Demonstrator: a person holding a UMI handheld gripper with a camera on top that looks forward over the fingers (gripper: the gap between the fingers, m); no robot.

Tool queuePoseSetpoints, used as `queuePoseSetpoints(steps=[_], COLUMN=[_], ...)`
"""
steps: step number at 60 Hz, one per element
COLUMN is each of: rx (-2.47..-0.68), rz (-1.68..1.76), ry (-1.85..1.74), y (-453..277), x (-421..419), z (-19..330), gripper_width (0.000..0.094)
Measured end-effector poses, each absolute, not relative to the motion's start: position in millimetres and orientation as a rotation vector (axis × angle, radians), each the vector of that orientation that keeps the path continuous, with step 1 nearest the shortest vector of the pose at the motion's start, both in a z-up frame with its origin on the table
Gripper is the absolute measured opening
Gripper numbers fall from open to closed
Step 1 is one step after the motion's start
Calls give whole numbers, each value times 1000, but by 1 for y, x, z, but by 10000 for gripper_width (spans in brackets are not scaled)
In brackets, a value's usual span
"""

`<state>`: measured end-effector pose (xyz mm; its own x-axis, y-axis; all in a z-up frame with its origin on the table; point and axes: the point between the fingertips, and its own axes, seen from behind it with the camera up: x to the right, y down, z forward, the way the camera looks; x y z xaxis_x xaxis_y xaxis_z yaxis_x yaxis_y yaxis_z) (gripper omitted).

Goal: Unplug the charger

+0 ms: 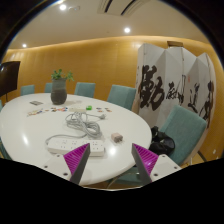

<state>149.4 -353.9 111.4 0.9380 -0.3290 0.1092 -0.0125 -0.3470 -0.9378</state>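
A white power strip (74, 147) lies on the round white table (40, 128), just ahead of my left finger. A small white charger block (97, 150) sits at its right end. A coiled white cable (84, 123) lies on the table beyond the strip. My gripper (111, 158) is open and empty, its magenta pads (77, 156) spread wide above the table's near edge. Nothing is between the fingers.
A potted plant (59, 90) stands at the table's far side. A small pink object (116, 136) lies right of the cable. Teal chairs (182, 130) ring the table. A folding screen with calligraphy (175, 90) stands at the right.
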Motion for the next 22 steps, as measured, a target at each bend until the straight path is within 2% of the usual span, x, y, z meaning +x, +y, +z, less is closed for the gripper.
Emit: queuePoseSetpoints(steps=[22], rx=[-1859], rz=[-315], ry=[215], y=[-393], x=[118], z=[136], gripper_width=[866])
